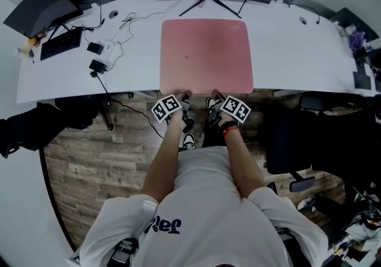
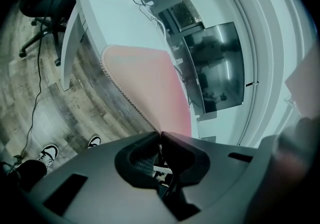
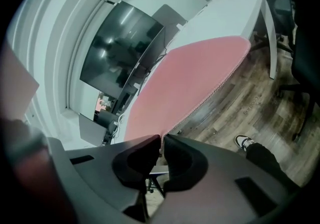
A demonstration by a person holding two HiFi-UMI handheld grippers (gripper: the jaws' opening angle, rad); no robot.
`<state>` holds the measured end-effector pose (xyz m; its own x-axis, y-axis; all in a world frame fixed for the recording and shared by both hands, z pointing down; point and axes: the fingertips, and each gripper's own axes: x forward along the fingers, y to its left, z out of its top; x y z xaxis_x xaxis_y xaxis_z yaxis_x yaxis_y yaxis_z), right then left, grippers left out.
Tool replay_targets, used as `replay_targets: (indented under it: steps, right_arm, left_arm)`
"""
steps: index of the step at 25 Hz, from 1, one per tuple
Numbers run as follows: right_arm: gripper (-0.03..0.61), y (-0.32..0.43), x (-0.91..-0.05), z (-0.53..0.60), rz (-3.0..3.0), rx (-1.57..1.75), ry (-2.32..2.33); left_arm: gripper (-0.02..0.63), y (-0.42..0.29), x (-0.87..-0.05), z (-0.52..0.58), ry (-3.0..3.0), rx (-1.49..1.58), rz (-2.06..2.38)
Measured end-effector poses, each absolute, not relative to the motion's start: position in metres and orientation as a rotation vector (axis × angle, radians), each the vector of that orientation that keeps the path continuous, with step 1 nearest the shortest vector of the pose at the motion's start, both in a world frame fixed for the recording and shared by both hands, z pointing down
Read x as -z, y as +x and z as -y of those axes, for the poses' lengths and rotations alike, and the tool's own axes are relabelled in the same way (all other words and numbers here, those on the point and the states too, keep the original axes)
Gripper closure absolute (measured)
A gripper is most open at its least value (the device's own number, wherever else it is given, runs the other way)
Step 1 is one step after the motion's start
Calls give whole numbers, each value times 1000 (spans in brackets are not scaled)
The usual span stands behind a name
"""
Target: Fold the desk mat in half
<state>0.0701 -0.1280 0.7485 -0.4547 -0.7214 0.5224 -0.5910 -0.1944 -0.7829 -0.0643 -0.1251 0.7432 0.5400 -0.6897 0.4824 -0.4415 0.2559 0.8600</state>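
Pink desk mat, pinched by left gripper and right gripper.

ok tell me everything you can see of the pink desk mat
The desk mat is a pink rounded rectangle with a stitched-looking edge, soft by its look. It lies flat, unfolded, on the white desk, its near edge at the desk's front. The left gripper and right gripper both pinch that near edge near its middle.
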Motion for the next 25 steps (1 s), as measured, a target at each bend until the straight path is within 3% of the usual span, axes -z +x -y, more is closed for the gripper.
replay_targets:
  steps: [25]
  right_arm:
    - [549, 70, -718, 133, -1741, 1743, -1498]
  left_arm:
    - [581, -65, -708, 133, 1415, 186, 1027]
